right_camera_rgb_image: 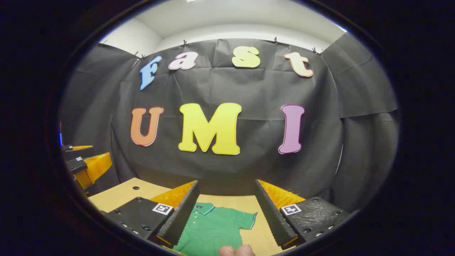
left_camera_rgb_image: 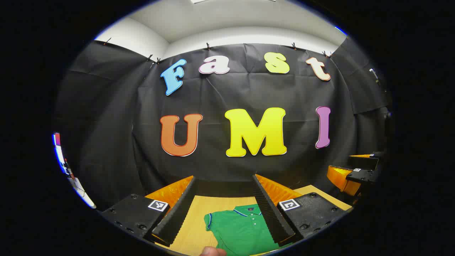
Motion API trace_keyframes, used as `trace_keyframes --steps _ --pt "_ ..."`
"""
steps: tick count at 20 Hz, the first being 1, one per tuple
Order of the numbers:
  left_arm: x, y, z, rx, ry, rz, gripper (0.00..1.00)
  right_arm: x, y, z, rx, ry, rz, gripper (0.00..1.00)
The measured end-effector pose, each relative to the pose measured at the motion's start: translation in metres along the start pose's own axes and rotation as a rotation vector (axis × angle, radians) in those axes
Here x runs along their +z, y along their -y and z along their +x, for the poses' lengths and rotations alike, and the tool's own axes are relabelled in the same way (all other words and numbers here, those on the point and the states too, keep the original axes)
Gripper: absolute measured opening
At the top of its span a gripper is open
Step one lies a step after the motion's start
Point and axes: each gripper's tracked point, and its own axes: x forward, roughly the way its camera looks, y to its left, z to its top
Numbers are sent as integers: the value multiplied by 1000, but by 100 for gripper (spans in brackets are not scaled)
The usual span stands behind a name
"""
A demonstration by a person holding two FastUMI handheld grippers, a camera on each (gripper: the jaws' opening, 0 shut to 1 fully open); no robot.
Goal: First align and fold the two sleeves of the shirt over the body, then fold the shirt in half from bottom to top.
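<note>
Closest to me in the left gripper view, my left gripper (left_camera_rgb_image: 224, 209) hangs above the table (left_camera_rgb_image: 193, 227) with its fingers spread wide apart and nothing between them; a fingertip of the hand holding it peeks in at the bottom edge. In the right gripper view the right gripper (right_camera_rgb_image: 227, 209) is the same: fingers apart, empty, raised off the wood.

Below and just ahead lies the green polo shirt (right_camera_rgb_image: 213, 227), flat on the table, collar toward the booth wall, placket buttons up. Its short sleeves stick out to each side, so I judge neither sleeve fold has been made.

I expect the shirt to be light, soft knit, limp rather than stiff (it will sag and drag the moment one corner lifts). It shouldn't be slippery on bare wood, but a careless pinch could gather both layers. I'd take each sleeve at its trimmed cuff edge, pinching low and shallow, then carry it inward over the chest.

Farther off, the right gripper's fingers (left_camera_rgb_image: 350, 176) show at the side of the left view, and beyond everything stands the black cloth wall (right_camera_rgb_image: 249, 170).
</note>
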Motion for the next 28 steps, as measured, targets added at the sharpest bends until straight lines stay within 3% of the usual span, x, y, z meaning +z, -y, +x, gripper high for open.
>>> trace_keyframes --steps 1,17,23,28 --pt "0 2 2 -2 -2 -2 97 -1 2 1 -4 -1 -5 95" --pt "-1 5 5 17 -4 0 97 -8 21 6 -19 -28 10 95" --pt "-9 3 8 20 -20 -3 97 -26 28 14 -29 -73 8 95" --pt "-15 5 13 21 -33 5 97 -68 43 30 -46 -156 20 96"
